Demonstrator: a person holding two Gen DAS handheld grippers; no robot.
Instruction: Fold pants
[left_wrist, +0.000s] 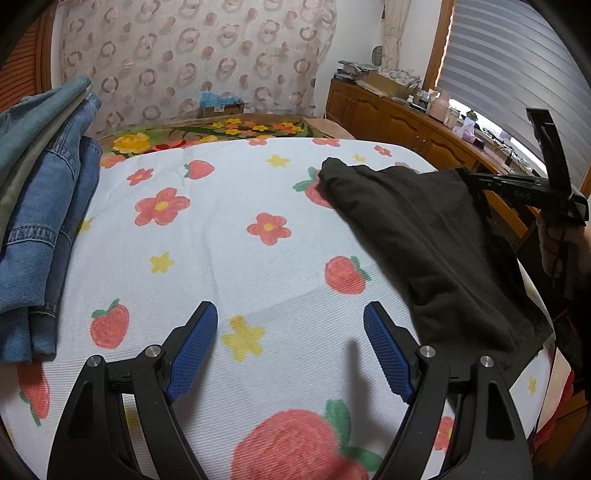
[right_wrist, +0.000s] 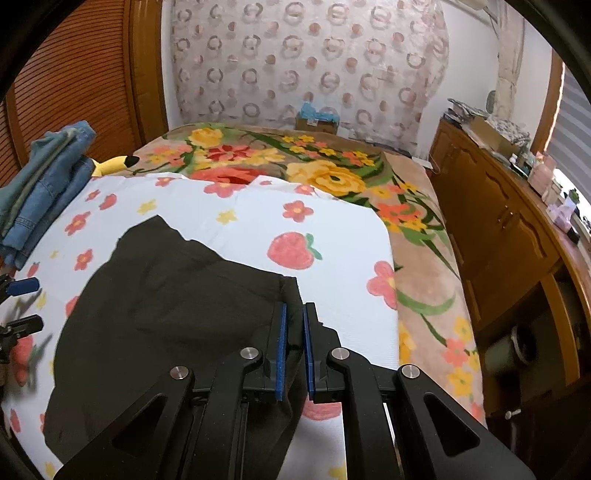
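1. The right gripper (right_wrist: 293, 325) is clamped on an edge of the black pants (right_wrist: 166, 295); its blue pads (right_wrist: 281, 347) stand almost together with a fold of the dark cloth pinched between them.
2. From that pinch the pants spread away to the claw's left and forward, lying rumpled on the white strawberry-and-flower sheet (right_wrist: 332, 229), with one pointed corner of cloth farthest ahead and left of the claw.
3. The left gripper (left_wrist: 291, 332) has its jaws spread wide with nothing between them; only the sheet (left_wrist: 221, 229) with a yellow flower print shows in the gap.
4. The pants (left_wrist: 424, 236) lie just to the right of this open claw, their near edge beside its right finger, reaching forward and right towards the right gripper (left_wrist: 476, 181), which meets the cloth's far right edge.
5. To the left of the left claw a stack of folded jeans (left_wrist: 40, 221) sits on the sheet's edge, apart from the fingers.
6. Seen from the right claw, the same jeans stack (right_wrist: 48, 184) is far ahead to the left, with a yellow plush toy (right_wrist: 110, 164) just behind it.
7. Ahead of both claws, past the sheet, lies a floral blanket (right_wrist: 332, 173).
8. To the right of the right claw stands a wooden cabinet (right_wrist: 498, 221) with clutter on top.
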